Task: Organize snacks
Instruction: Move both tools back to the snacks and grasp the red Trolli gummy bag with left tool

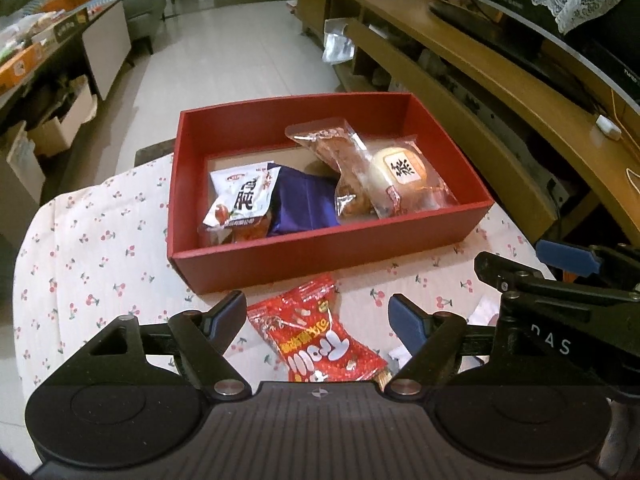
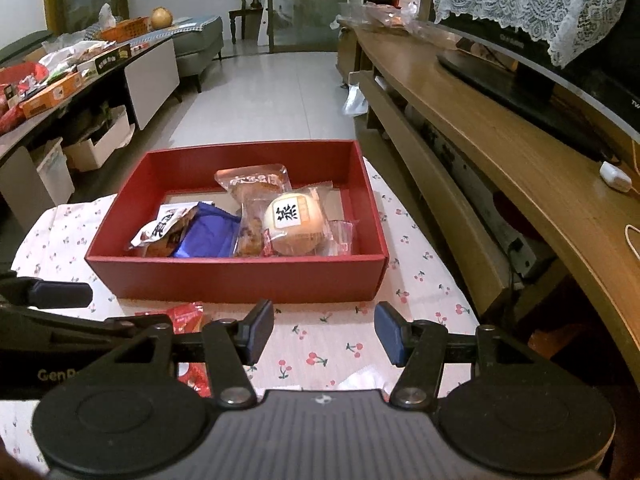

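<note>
A red box [image 1: 304,258] [image 2: 224,276] stands on the cherry-print cloth [image 1: 88,248]. Inside lie a white and orange packet [image 1: 244,200], a blue packet [image 1: 306,204] [image 2: 210,234], a clear bag of brown pastry [image 1: 340,160] [image 2: 252,196] and a wrapped round bun [image 1: 404,174] [image 2: 294,220]. A red candy packet [image 1: 316,336] [image 2: 188,316] lies on the cloth in front of the box, between the fingers of my left gripper [image 1: 320,314], which is open and not pressing it. My right gripper [image 2: 324,332] is open over bare cloth, with nothing between its fingers.
A long wooden TV cabinet [image 2: 500,152] runs along the right, close to the table. A white scrap [image 2: 362,378] lies on the cloth near the right gripper. A cluttered low table [image 2: 60,80] and sofa [image 2: 200,48] stand at the left across the tiled floor.
</note>
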Demonstrator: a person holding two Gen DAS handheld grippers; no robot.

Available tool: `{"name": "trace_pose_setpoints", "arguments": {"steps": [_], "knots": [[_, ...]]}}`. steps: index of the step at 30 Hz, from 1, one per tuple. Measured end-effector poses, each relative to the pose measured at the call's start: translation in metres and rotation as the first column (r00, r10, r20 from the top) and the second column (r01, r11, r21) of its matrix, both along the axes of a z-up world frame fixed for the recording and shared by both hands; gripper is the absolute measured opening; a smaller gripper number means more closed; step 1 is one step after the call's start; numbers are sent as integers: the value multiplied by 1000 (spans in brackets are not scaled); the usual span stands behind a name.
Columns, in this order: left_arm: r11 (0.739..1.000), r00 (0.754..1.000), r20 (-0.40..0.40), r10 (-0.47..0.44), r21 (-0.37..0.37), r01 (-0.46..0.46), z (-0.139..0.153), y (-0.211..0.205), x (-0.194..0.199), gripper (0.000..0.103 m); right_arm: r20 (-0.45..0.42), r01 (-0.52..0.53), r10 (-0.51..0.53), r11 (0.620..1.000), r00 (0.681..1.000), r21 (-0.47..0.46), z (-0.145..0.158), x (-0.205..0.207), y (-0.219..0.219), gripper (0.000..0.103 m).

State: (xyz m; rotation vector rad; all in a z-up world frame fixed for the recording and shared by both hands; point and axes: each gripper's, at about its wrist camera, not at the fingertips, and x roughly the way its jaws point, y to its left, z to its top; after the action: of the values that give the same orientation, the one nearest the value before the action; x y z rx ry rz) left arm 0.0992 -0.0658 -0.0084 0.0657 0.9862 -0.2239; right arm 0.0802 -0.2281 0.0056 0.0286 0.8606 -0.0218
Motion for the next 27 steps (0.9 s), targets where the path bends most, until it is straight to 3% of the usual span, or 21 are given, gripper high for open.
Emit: {"name": "trace_pose_setpoints", "arguments": {"steps": [27], "knots": [[1000,999,-44,-5,-3,5,-13,0,-7,82,-27,-26,24,998,999,-55,-9,-8,4,63]]}}
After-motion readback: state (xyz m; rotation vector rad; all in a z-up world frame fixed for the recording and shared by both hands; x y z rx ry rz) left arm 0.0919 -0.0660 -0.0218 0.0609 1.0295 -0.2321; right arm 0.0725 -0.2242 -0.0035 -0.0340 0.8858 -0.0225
